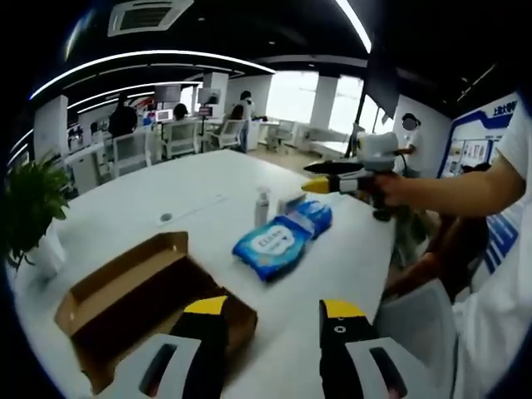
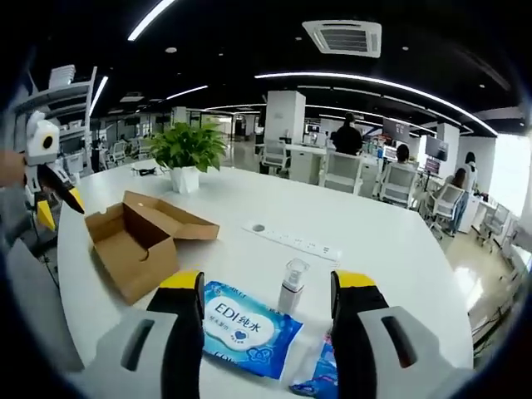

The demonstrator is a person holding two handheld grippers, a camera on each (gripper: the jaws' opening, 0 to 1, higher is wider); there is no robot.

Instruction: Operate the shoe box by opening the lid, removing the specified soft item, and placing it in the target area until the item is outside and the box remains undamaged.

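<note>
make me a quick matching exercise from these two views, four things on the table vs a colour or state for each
Things:
1. box
2. wipes pack
3. spray bottle
4. plant

Colour or state:
a. upright, clear
b. green, in a white pot
c. brown, lid open
d. blue, lying flat

Pairs: 1-c, 2-d, 3-a, 4-b

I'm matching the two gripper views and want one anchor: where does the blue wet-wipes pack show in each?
Left gripper view: the blue wet-wipes pack lies on the white table just above centre, right of the open cardboard box.
Right gripper view: the pack lies at the bottom centre, between the right gripper's jaws.
Shared landmark: the small spray bottle standing beside the pack.
</note>
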